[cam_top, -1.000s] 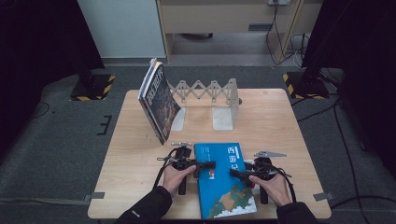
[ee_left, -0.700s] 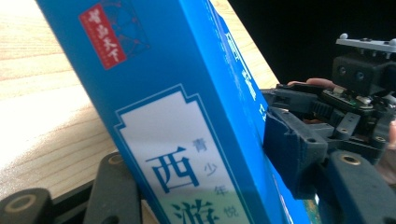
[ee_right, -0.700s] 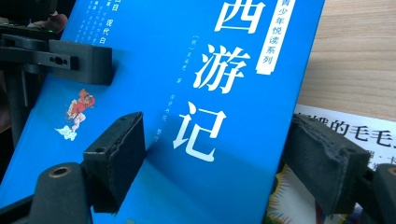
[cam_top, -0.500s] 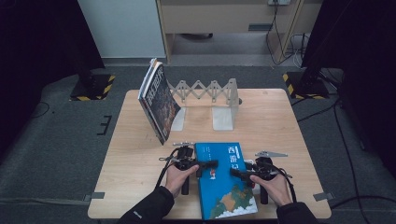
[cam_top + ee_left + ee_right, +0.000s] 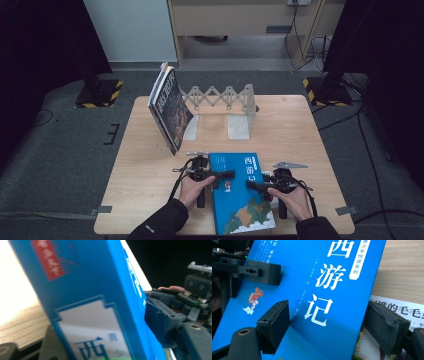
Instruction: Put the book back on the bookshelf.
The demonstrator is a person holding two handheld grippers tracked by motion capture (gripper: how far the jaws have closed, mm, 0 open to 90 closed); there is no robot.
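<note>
Here, table (image 5: 150, 200): one pale wooden top; the high view takes in all of it, with dark floor around
Books: three counted; one dark-covered book (image 5: 170, 107) stands tilted at the rear left against the rack; one blue book (image 5: 240, 192) lies at the near edge between both hands; a second, white-covered book (image 5: 398, 312) shows under the blue one's edge in the right gripper view, and peeks out as a light sliver in the high view
Rack: one pale folding book rack (image 5: 225, 100) behind the blue book, well apart from it
Left gripper (image 5: 220, 175): one; from the blue book's left side its jaws straddle that edge; the left gripper view shows the cover close and blurred, rising between the jaws; they have just been opening; whether the pads press I cannot tell
Right gripper (image 5: 257, 186): one; part open; its own view shows a pad (image 5: 274, 322) on the cover and the other pad beyond the book's right edge, over the white-covered book
Hands: two, dark sleeves, seen from above
</note>
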